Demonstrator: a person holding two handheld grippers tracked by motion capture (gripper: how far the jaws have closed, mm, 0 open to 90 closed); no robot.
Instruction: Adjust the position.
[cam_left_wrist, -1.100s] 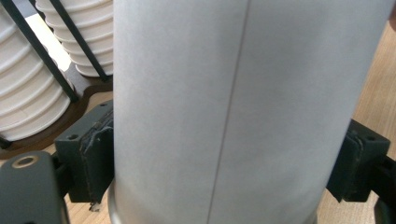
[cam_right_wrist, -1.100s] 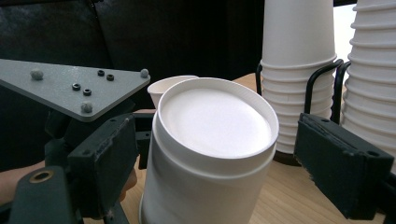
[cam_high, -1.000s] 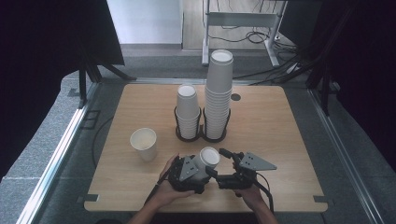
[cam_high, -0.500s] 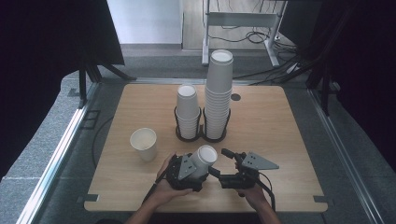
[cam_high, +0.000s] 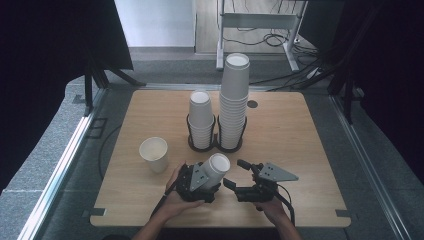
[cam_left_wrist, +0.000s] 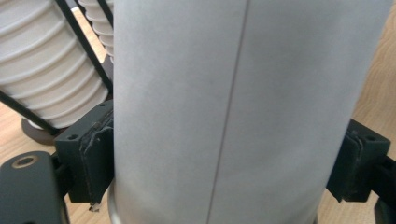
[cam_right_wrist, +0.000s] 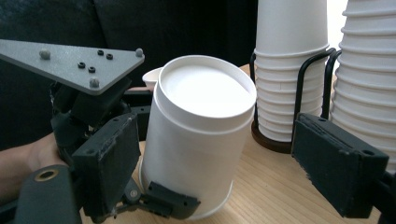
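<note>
paper cup (cam_high: 215, 167) clamped in left tongs (cam_high: 202, 181)

A: Way forward? The wire rack (cam_high: 215, 145) with two cup stacks (cam_high: 234, 102) stands mid-table, just past both grippers.

B: Left is partly blocked by a lone cup (cam_high: 154, 154). The table (cam_high: 310, 140) is open to the right of the rack.

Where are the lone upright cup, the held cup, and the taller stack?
lone cup (cam_high: 154, 154), high view, its side wall
held cup (cam_right_wrist: 196, 140), right gripper view, its side wall
taller stack (cam_high: 234, 107), high view, mid-height
</note>
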